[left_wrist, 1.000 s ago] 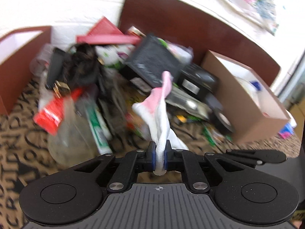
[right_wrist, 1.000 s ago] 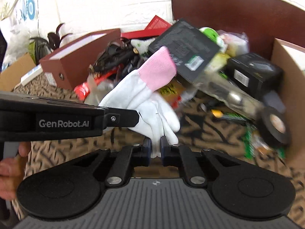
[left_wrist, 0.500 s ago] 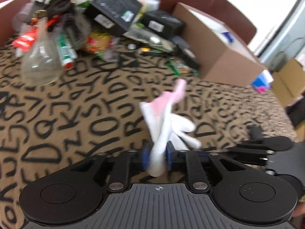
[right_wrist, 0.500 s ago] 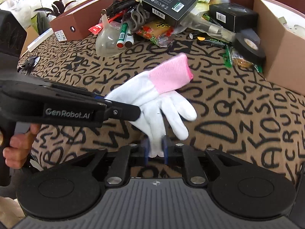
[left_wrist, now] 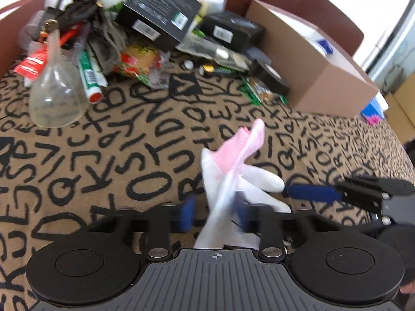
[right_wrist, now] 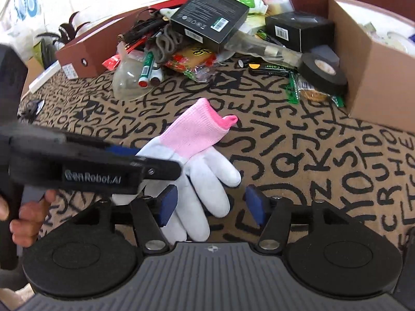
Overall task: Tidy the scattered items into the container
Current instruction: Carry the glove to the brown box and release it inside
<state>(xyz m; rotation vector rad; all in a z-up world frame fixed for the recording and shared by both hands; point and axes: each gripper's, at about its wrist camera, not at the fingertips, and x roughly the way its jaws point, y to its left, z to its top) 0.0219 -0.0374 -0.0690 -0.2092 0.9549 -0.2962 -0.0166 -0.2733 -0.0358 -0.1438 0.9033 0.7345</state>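
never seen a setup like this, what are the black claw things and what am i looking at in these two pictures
No robot here: a person holds a hand-held claw in each hand, each with a fisheye camera looking along its fingers. One picture comes from the left claw, the other from the right claw. Both appear open, with a white glove with a pink cuff lying loose between their blue pads on the letter-patterned cloth. Further back lies clutter: black boxes, green markers, a clear funnel, a roll of black tape. The cardboard box is probably the container.
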